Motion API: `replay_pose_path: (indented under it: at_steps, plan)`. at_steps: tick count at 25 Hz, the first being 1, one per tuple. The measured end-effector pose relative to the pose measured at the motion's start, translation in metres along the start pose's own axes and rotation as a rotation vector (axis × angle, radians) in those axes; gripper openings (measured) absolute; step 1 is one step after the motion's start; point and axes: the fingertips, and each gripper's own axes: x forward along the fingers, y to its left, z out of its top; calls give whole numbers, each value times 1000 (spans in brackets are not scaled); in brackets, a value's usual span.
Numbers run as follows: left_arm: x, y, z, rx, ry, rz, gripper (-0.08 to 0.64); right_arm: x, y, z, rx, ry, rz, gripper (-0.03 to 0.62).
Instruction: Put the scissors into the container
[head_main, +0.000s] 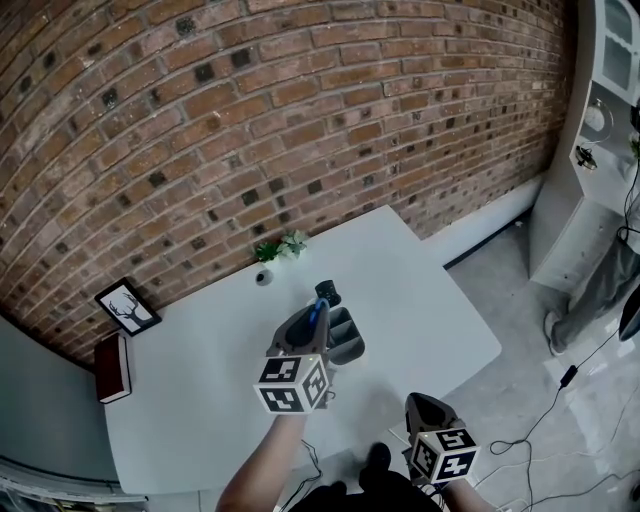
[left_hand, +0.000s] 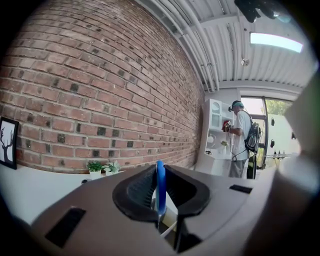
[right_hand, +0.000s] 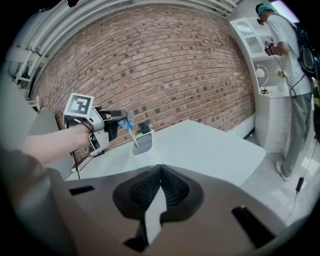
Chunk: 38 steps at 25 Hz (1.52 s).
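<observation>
The left hand-held gripper (right_hand: 119, 119) is clamping the seemingly light, stiff scissors (right_hand: 129, 125) by their slick-looking blue handle, blades pointing down just above the container (right_hand: 143, 142); the right hand-held gripper (right_hand: 160, 169) is idling closed, empty.

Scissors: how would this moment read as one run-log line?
left gripper: jaws shut on scissors | scissors: tips down over container | right gripper: jaws shut, empty
</observation>
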Motion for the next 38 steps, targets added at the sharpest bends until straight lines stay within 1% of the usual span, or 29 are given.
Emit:
replay_pose_path:
  at_steps: [7, 12, 24, 38]
  plan:
    - [8, 4, -23, -4, 31, 18, 44, 0, -5, -2, 3, 3, -10, 0]
    - [9, 9, -32, -13, 37, 20, 44, 0, -3, -5, 2, 6, -8, 0]
    - [7, 23, -61, -51, 80, 38, 44, 1, 1, -7, -5, 13, -13, 0]
    - [1, 31, -67, -89, 92, 31, 44, 7, 7, -7, -18, 21, -3, 0]
